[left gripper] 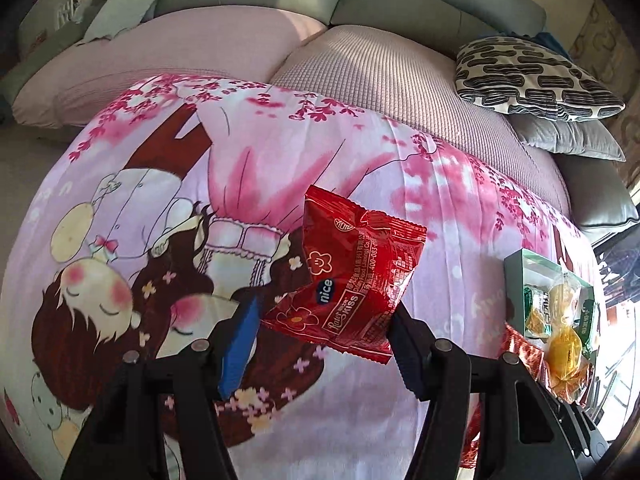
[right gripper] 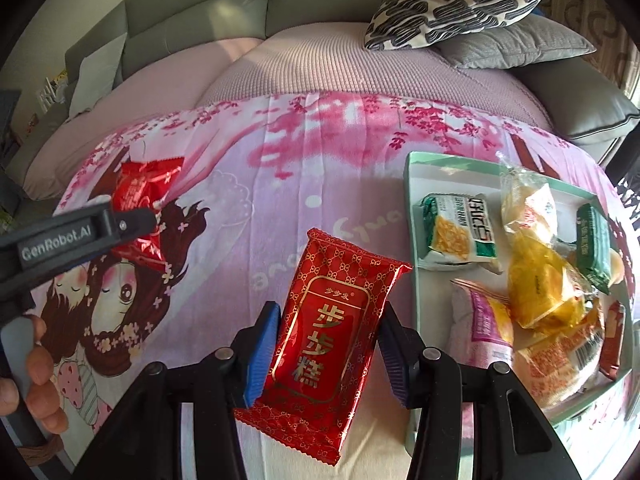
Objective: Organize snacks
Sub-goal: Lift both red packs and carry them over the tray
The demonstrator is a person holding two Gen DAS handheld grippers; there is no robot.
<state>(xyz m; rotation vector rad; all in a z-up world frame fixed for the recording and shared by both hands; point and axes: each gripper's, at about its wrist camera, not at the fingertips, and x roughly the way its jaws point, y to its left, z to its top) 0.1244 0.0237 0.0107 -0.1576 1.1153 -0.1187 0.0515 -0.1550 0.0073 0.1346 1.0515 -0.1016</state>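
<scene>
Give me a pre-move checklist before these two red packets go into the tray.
1. Left gripper holds the crumpled red packet: ok.
2. Right gripper holds the flat red packet: ok.
3. Both packets lifted off the pink cloth: cannot tell.
4. Tray within view of the right gripper: ok.
5. Free space in the tray: ok, a bare patch near its far corner.
6. Grippers apart from each other: ok.

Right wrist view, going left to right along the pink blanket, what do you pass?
Left tool gripping a crumpled red snack packet → red cake packet held in the right tool → green tray filled with snacks.
</scene>
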